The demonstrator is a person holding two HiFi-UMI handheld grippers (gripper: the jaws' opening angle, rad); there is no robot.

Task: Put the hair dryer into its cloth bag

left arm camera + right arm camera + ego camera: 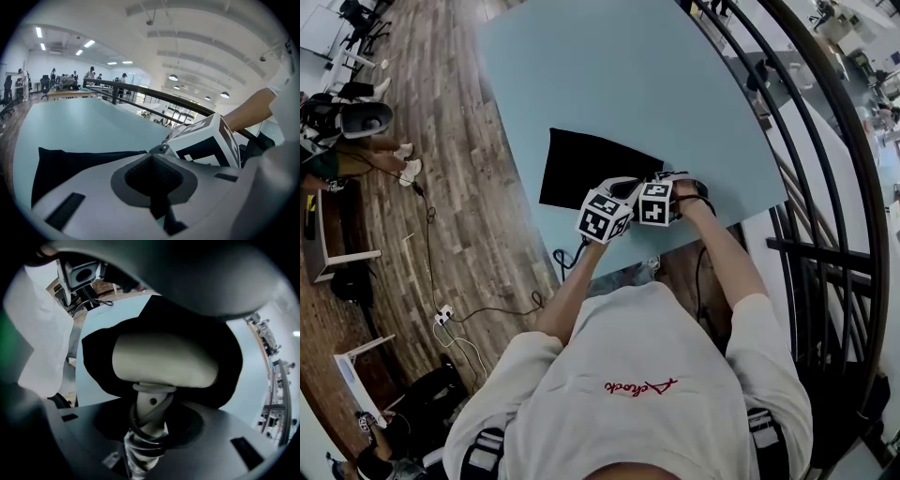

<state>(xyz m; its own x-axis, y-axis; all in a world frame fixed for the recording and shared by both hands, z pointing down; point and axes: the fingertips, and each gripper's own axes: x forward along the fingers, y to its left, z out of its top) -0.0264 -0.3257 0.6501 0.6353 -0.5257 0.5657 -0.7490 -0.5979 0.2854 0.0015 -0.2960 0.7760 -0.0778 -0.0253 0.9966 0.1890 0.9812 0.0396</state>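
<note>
The black cloth bag [581,167] lies flat on the light blue table [609,75]. My left gripper [616,197] is at the bag's near right corner, shut on a fold of the black cloth [152,176]; the rest of the bag [70,164] stretches away to the left. My right gripper [662,192] points straight down beside it, shut on the handle [149,420] of the beige hair dryer [164,364], which has its cord wound around it. The dryer's body hangs just over the black cloth [220,380]; I cannot tell whether it is inside the bag's mouth.
The right gripper's marker cube [206,145] sits close to my left jaws. A black metal railing [825,187] runs along the table's right side. The table's near edge [609,267] is just below the grippers. Wooden floor with cables [450,309] lies to the left.
</note>
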